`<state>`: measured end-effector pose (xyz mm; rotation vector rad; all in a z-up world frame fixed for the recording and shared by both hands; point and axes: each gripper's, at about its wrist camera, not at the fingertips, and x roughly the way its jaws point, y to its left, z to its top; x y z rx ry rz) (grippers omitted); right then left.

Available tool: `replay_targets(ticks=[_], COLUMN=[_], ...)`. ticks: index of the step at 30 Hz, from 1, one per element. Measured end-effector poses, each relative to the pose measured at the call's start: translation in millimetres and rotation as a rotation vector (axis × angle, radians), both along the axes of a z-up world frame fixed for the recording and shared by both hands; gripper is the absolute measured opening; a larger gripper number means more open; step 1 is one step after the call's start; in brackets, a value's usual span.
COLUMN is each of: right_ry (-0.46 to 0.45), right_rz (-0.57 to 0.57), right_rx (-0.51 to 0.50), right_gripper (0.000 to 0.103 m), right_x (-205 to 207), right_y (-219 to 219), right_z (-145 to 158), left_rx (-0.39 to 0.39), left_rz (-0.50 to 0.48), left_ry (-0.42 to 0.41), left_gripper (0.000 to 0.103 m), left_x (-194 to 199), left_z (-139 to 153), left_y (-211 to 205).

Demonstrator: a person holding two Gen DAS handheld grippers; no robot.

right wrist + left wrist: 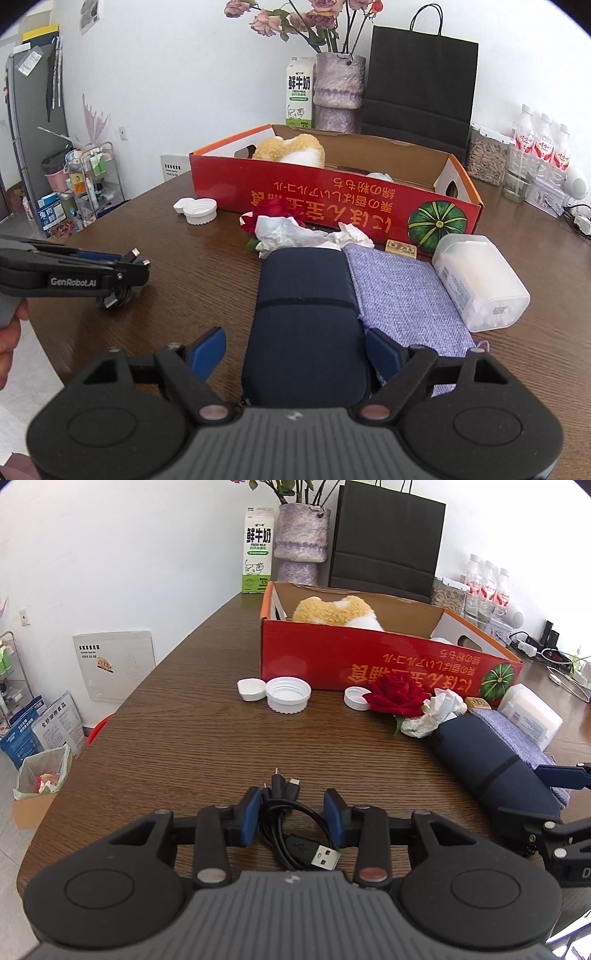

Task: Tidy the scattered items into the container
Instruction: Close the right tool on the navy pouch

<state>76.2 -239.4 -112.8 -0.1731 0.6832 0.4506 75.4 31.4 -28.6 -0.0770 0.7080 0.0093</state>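
Jaws of the left gripper (291,814) stand partly closed around a coiled black USB cable (291,827). Its left pad looks to touch the coil, but a gap shows at the right pad, so I cannot tell whether the bundle is truly pinched. Jaws of the right gripper (295,352) straddle the near end of a dark navy zip case (304,317). The right pad seems against the case's side while the left pad stands clear of it, so this reads as a grasp not yet made.

Straight ahead of both sets of jaws, well beyond their tips, sits the red cardboard box (369,661), the container. It already holds a yellow-and-white plush toy (334,611) and a pale object I cannot identify, so a small share of the tidying looks done.

Most items remain on the wooden table (184,738), between the jaws and the box. Two white lids (288,694) and a small white cap (252,689) lie ahead of the left jaws. Beyond the case's far end lie a red rose (397,696) and crumpled tissue (432,714). Right of the right jaws lie a purple woven pouch (402,291), a clear plastic box (480,280) and a tiny yellow packet (400,248). My judgement: the task is early, with cable and case next to go in.
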Motion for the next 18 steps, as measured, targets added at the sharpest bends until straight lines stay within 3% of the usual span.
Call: replay_targets(ticks=[13, 14, 15, 18], right_ry=[0.037, 0.027, 0.015, -0.014], right_rz=[0.003, 0.007, 0.003, 0.014], right_rx=[-0.039, -0.042, -0.047, -0.050], right_gripper=[0.082, 0.080, 0.072, 0.064], right_x=[34, 34, 33, 28], right_y=[21, 22, 22, 23], right_z=[-10, -10, -10, -8], left_rx=[0.007, 0.007, 0.009, 0.009], left_rz=[-0.004, -0.004, -0.005, -0.006], left_ry=[-0.014, -0.015, -0.015, -0.014], left_gripper=[0.038, 0.038, 0.038, 0.038], left_x=[2, 2, 2, 2], left_z=[-1, -1, -1, -1], left_y=[2, 2, 2, 1])
